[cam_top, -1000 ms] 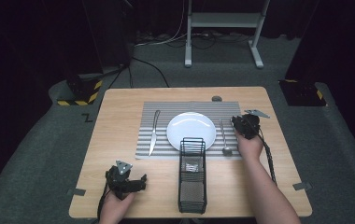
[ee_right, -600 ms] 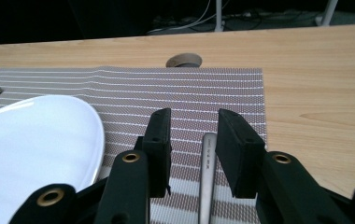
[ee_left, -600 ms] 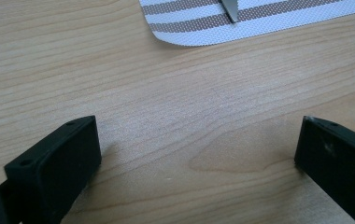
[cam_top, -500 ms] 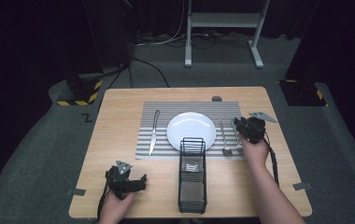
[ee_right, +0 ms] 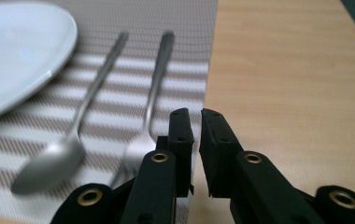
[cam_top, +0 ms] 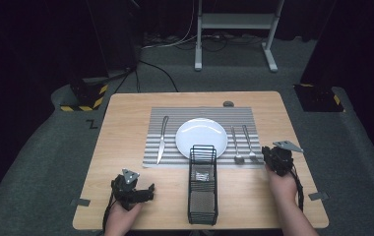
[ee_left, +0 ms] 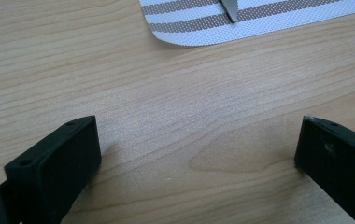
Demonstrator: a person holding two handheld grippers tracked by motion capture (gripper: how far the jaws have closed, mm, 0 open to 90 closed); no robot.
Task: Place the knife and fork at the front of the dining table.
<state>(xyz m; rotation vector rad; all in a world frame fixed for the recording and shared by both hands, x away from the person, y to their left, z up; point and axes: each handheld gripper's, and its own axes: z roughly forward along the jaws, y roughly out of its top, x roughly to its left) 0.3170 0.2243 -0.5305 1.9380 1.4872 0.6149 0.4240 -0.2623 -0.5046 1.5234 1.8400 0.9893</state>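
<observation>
**Place setting laid, both grippers low at the table's near edge**

Seen from above, the left gripper [cam_top: 148,189] sits on the wooden table [cam_top: 126,128] at the near left corner, its jaws spread wide over bare wood with nothing between them; its own camera shows the rounded corner of the striped placemat [ee_left: 199,35] and the tip of the knife [ee_left: 230,9] just ahead. On the placemat, the knife [cam_top: 162,138] lies along the left side, well apart from that gripper. The white plate [cam_top: 201,135] rests in the middle of the mat, and a black wire basket [cam_top: 202,184] stands in front of it, its far end just reaching the plate's near rim. To the right of the plate lie a spoon [cam_top: 235,145] and a fork [cam_top: 249,144], side by side and almost parallel, bowl and tines toward the person. The right gripper [cam_top: 268,158] hovers just beside the fork at the mat's right edge; its jaws have just been closing and now stand nearly pressed together, a thin gap left, nothing pinched
</observation>
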